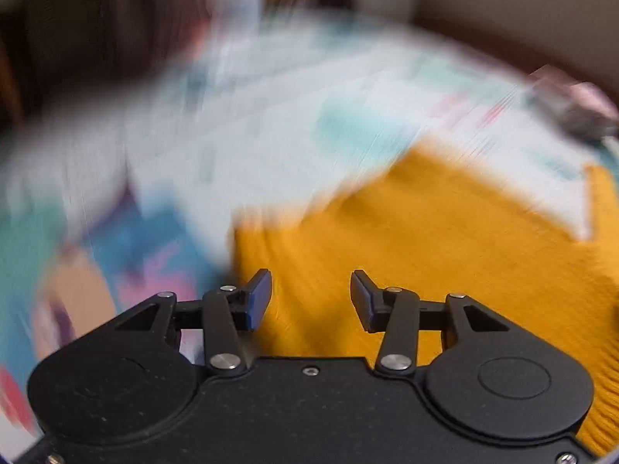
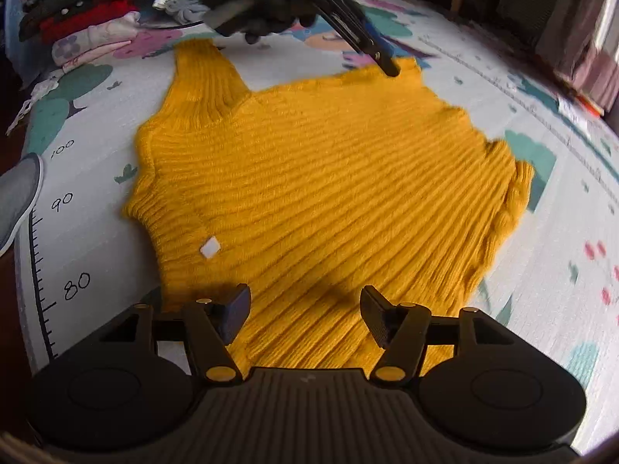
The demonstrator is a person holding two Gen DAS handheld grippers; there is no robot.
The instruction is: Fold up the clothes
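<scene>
Your mustard ribbed sweater [image 2: 317, 193] lies flat on the play mat [image 2: 541, 270], right gripper [image 2: 305, 313] opening and empty over its near edge, left gripper [image 1: 311, 297] apart, seemingly empty in blur; grabbing one knit layer skews the fold.

Left wrist view heavily motion-smeared; right wrist view bright, sharp centrally, fisheye-bent at edges.

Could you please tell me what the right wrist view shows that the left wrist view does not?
Only the right wrist view shows the left hand-held gripper in a black-gloved hand, the clothes pile and a white tag. Only the left wrist view, heavily blurred, shows that gripper's open jaws from behind. Both show the yellow sweater on the printed mat.
</scene>
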